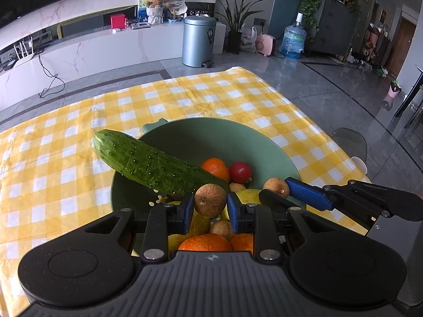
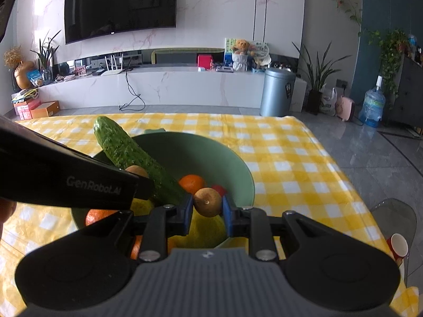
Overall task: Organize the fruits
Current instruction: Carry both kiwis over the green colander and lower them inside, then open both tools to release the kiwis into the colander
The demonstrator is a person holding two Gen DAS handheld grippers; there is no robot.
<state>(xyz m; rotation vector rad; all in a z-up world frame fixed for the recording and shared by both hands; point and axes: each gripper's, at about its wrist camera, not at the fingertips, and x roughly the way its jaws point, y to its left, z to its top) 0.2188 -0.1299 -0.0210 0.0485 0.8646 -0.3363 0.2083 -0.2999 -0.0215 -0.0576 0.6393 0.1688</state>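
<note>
A small brown round fruit, perhaps a longan (image 1: 210, 200), sits pinched in the left claw (image 1: 210, 206); another (image 2: 207, 202) in the right claw (image 2: 207, 207), above the green bowl (image 1: 264, 148).

Both fisheye views sit just behind their own fingers and look steeply down, close over the green bowl (image 1: 264, 142) (image 2: 232, 158) at frame centre. Both share the cucumber (image 1: 148, 163) (image 2: 132, 155), checked tablecloth (image 1: 66, 142) (image 2: 290, 158) and grey bin (image 1: 198, 41) (image 2: 277, 92); the television (image 2: 120, 5) fills the right wrist view's upper left.
</note>
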